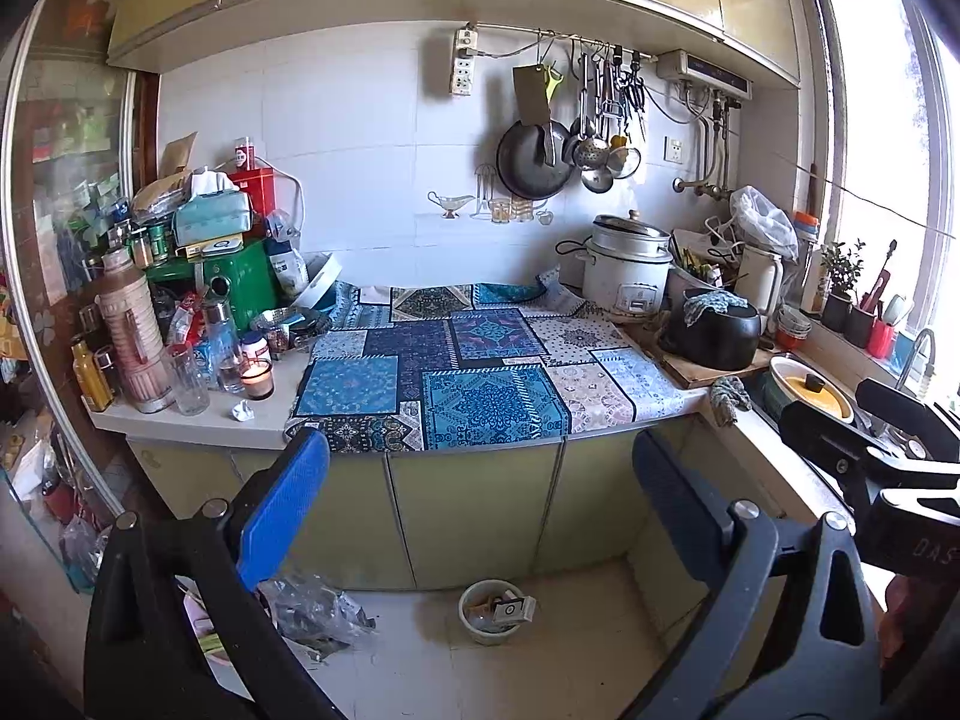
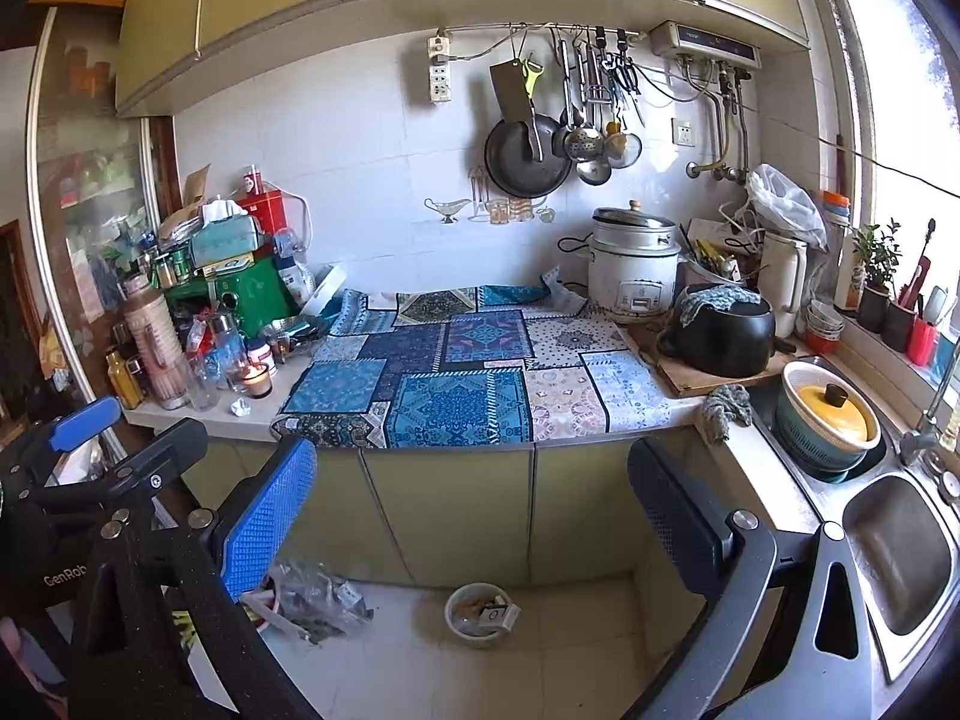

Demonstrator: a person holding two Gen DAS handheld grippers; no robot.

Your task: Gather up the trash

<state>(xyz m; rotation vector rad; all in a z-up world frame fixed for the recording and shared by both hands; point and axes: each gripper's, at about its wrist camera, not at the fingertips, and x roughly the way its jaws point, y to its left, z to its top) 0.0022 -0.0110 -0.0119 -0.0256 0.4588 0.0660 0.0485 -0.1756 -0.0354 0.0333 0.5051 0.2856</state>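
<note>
A small crumpled white paper scrap [image 1: 242,411] lies on the counter's bare left part by a lit candle [image 1: 258,378]; it also shows in the right wrist view [image 2: 240,407]. A small round bin [image 1: 493,611] with trash in it stands on the floor below the cabinets, also in the right wrist view [image 2: 478,613]. My left gripper [image 1: 480,510] is open and empty, held back from the counter. My right gripper [image 2: 474,510] is open and empty too, to the right of the left one.
A patterned blue cloth [image 1: 456,372] covers the counter's middle. Bottles, jars and boxes [image 1: 180,276] crowd the left end. A rice cooker [image 1: 627,270], black pot [image 1: 714,330] and sink [image 2: 900,546] are at the right. A crumpled plastic bag [image 1: 312,606] lies on the floor.
</note>
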